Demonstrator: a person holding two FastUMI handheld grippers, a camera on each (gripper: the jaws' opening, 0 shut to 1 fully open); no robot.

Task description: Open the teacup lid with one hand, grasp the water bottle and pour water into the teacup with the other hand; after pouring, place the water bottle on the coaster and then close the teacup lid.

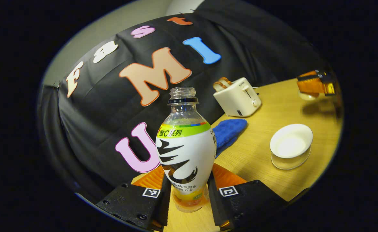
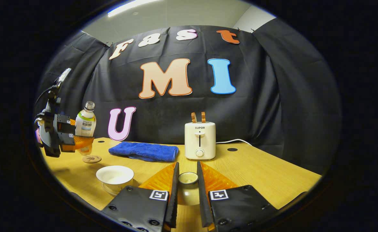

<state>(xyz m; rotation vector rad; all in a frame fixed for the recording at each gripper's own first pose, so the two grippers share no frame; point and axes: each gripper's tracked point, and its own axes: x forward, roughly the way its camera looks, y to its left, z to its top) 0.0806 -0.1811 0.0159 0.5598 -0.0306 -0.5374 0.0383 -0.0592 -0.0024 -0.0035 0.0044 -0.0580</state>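
1. The wooden table (image 2: 266,167) has a pale smooth grain; its right part is bare and gives wide room up to the curved front edge.
2. The cream toaster (image 2: 200,140) is boxy with rounded corners and stands near the back edge; the soft blue towel (image 2: 143,151) lies folded just beside it, on its left in the right gripper view.
3. The water bottle (image 1: 185,151) is clear plastic, egg-shaped, without cap; the left gripper (image 1: 186,193) pinches its lower part from both sides and holds it lifted off the table, above the round coaster (image 2: 91,159).
4. The white teacup (image 2: 114,175) is open, glossy, on a saucer, near the front edge.
5. The right gripper (image 2: 187,180) pinches the small round lid (image 2: 188,178), well apart from the teacup.
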